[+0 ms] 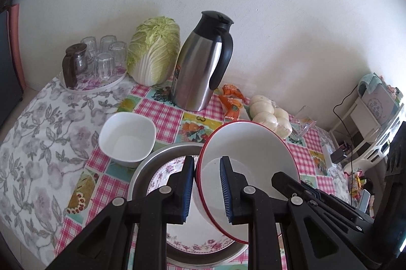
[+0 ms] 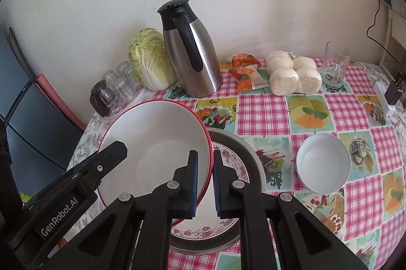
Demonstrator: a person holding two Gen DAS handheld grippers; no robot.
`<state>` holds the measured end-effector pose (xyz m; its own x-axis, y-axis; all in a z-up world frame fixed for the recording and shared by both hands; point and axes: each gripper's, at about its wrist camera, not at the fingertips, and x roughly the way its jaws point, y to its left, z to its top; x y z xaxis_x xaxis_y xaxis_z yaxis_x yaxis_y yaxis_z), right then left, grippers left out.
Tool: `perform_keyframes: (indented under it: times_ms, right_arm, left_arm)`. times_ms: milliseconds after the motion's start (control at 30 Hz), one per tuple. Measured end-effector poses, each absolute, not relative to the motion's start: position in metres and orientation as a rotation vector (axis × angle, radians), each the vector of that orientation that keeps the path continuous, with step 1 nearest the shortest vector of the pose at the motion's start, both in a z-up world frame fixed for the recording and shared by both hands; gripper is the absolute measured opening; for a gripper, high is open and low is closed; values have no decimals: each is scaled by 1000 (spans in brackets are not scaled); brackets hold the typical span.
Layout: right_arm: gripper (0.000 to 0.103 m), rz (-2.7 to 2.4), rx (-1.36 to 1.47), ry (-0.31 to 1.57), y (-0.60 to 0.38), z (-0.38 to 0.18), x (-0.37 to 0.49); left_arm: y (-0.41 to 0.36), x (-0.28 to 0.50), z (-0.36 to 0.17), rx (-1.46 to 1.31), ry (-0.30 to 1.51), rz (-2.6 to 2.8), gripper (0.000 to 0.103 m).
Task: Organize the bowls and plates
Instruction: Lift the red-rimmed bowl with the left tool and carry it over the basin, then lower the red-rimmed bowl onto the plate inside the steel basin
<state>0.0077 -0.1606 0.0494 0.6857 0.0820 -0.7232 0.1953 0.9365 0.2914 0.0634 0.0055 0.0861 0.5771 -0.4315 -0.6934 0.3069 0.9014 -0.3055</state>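
A large white bowl with a red rim point(image 1: 250, 148) point(image 2: 157, 140) hangs tilted above a floral plate point(image 1: 162, 177) point(image 2: 229, 159) that lies inside a round metal pan point(image 1: 149, 163) point(image 2: 255, 161). My left gripper point(image 1: 207, 190) is shut on the bowl's left rim and my right gripper point(image 2: 205, 183) is shut on its opposite rim. A square white bowl point(image 1: 127, 138) stands left of the pan on the tablecloth. A small round white bowl point(image 2: 323, 164) stands to the pan's right.
At the back by the wall stand a steel thermos jug point(image 1: 200, 64) point(image 2: 192, 54), a cabbage point(image 1: 153, 52), a tray of upturned glasses point(image 1: 101, 59), snack packets point(image 2: 244, 72), bagged buns point(image 2: 291, 72) and a glass mug point(image 2: 333, 67). A shelf with cables point(image 1: 373, 123) is beside the table.
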Motion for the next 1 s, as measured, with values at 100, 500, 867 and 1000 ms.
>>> perform_keyframes:
  times_ms: [100, 500, 867, 1000]
  right_arm:
    - [12, -59, 359, 840, -158, 44, 10]
    - [12, -59, 366, 930, -159, 17, 22]
    - [12, -74, 392, 1017, -165, -13, 32]
    - [12, -79, 405, 1032, -167, -19, 34]
  left_arm:
    - [7, 66, 82, -154, 869, -426, 23]
    - [-1, 81, 52, -121, 982, -404, 24]
    - [-12, 91, 21, -85, 1075, -386, 24]
    - [-16, 94, 14, -76, 1093, -382, 24]
